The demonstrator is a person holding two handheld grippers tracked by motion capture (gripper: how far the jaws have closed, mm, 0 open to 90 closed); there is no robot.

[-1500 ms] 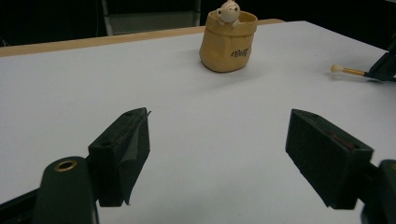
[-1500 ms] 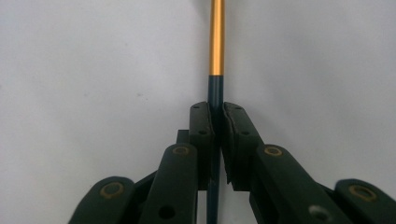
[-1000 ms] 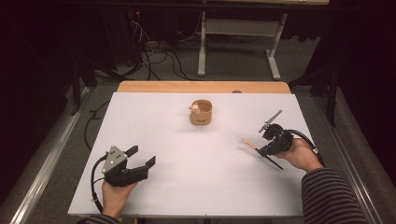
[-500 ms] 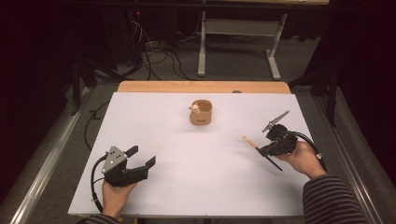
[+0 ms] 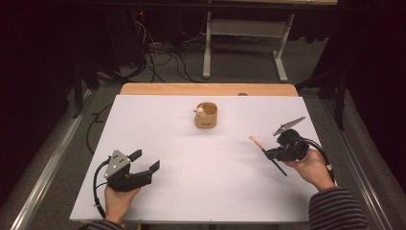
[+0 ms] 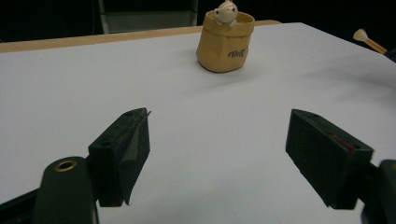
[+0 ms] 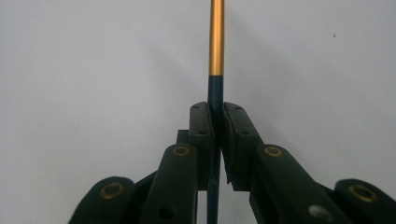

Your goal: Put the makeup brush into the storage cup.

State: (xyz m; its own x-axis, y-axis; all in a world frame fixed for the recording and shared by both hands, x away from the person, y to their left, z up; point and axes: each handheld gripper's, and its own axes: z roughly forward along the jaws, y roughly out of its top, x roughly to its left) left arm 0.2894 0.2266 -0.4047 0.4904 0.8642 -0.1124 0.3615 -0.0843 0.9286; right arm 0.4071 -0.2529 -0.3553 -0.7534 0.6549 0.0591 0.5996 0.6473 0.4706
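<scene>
- Brush [image 5: 267,154], thin and dark-handled with a gold band and a pale tip, is clamped in the right gripper [image 5: 273,153] at about 4 o'clock on the white table [image 5: 206,191], lifted off the surface as far as the high view lets one judge.
- Its long axis runs on a slant: the pale tip points toward 10 o'clock, and the dark tail sticks out behind the jaws toward 4 o'clock.
- In the right gripper view the jaws are pressed together on the dark part of the handle [image 7: 215,98], with the gold band [image 7: 216,37] running straight ahead of them.
- A small tan pouch [image 5: 206,116] stands upright near 12 o'clock on the table, with a little pale figure [image 5: 200,110] peeking over its rim.
- From the right gripper the pouch lies toward 10 o'clock, well apart, roughly along the line in which the brush tip already points.
- The right hand [image 5: 313,167] is the nearer one to the pouch; the likely next move is to carry the brush tip-first toward the pouch's open top.
- The left gripper [image 5: 143,165] sits low at about 7 o'clock, its jaws wide apart and holding nothing.
- In the left gripper view the pouch [image 6: 225,44] stands ahead between the spread jaws, far off.
</scene>
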